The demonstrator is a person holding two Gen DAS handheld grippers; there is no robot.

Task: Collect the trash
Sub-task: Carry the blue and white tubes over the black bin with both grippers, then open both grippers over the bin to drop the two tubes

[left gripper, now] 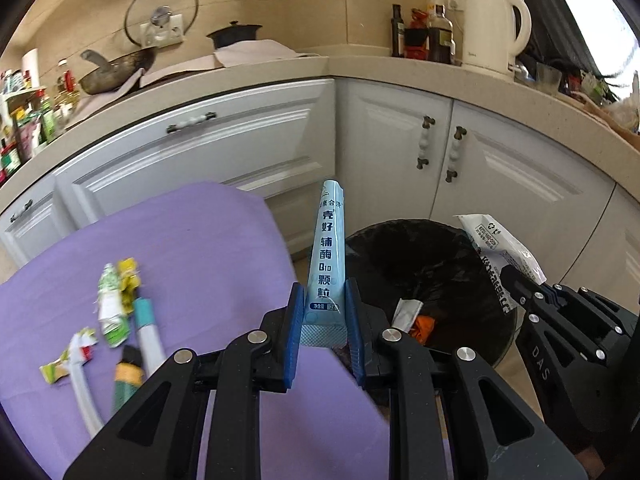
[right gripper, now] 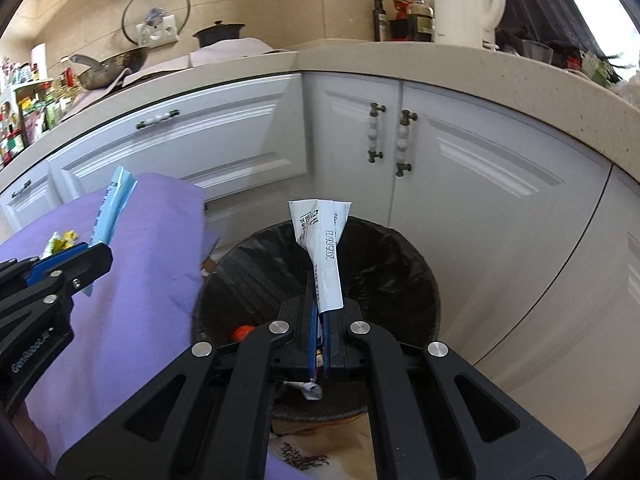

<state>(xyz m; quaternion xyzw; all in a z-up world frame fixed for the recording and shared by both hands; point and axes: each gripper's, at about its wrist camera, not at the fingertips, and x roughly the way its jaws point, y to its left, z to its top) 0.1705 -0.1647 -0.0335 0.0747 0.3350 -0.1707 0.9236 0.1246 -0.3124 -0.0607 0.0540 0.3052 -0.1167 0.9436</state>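
Note:
My left gripper (left gripper: 323, 312) is shut on a light blue sachet (left gripper: 327, 256) with dark printing, held upright at the right edge of the purple cloth (left gripper: 180, 248). It also shows in the right wrist view (right gripper: 110, 204). My right gripper (right gripper: 320, 316) is shut on a white wrapper (right gripper: 324, 248) above the black-lined trash bin (right gripper: 408, 276). The bin (left gripper: 452, 264) holds an orange scrap (left gripper: 423, 326) and a grey scrap. Several wrappers (left gripper: 114, 304) lie on the cloth at the left.
White cabinet doors (left gripper: 400, 136) and a beige counter (left gripper: 400, 70) curve behind the bin. On the counter stand a white kettle (left gripper: 494, 28), bottles (left gripper: 424, 36), a pan (left gripper: 116, 70) and a dark pot.

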